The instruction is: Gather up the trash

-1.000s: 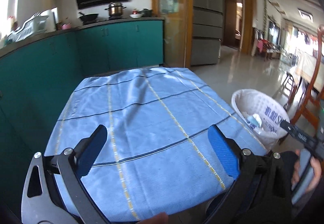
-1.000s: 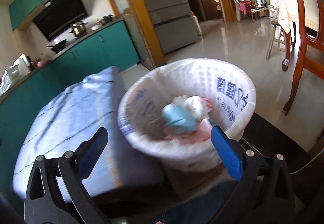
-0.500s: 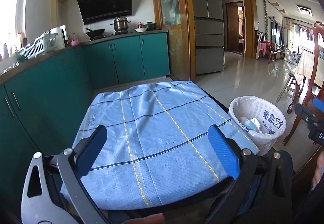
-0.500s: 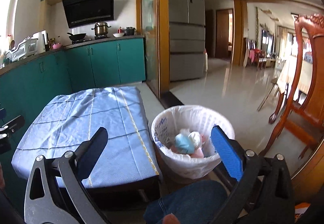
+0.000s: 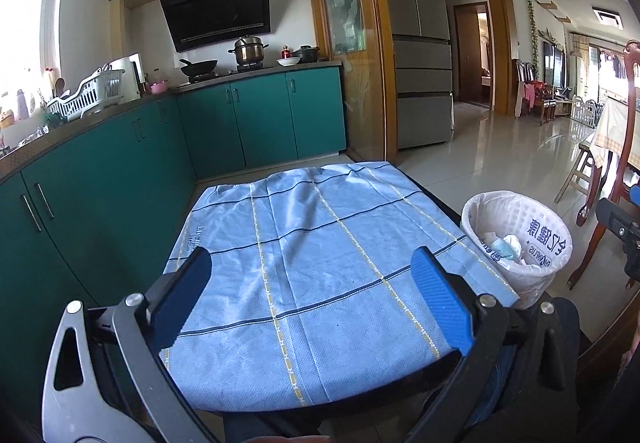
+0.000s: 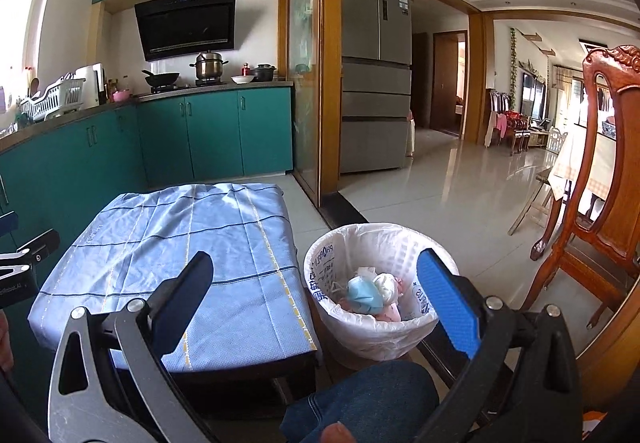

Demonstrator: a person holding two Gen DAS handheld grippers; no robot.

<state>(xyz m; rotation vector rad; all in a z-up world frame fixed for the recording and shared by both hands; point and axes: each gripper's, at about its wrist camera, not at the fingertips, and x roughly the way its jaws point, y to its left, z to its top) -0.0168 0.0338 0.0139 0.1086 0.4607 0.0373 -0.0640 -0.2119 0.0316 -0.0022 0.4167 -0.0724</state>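
A white lined waste bin (image 6: 376,327) (image 5: 532,247) stands on the floor to the right of a low table under a blue checked cloth (image 5: 304,263) (image 6: 180,243). Inside the bin lie crumpled pieces of trash (image 6: 370,297) (image 5: 504,247), blue, white and pink. My left gripper (image 5: 312,303) hovers open above the near edge of the cloth with nothing between its fingers. My right gripper (image 6: 316,307) is open too, held back and above the gap between table and bin, empty. No loose trash shows on the cloth.
Green kitchen cabinets (image 5: 120,179) run along the left and back, with a stove, pots (image 5: 248,51) and a dish rack (image 5: 86,95). A wooden chair (image 6: 592,211) stands right of the bin. A grey fridge (image 6: 376,71) and tiled floor (image 6: 440,187) lie beyond. A person's knee (image 6: 360,403) sits below.
Both grippers have pulled back and risen. The right one was close over the bin a second ago; now bin and table sit lower and farther away. Both stayed open.
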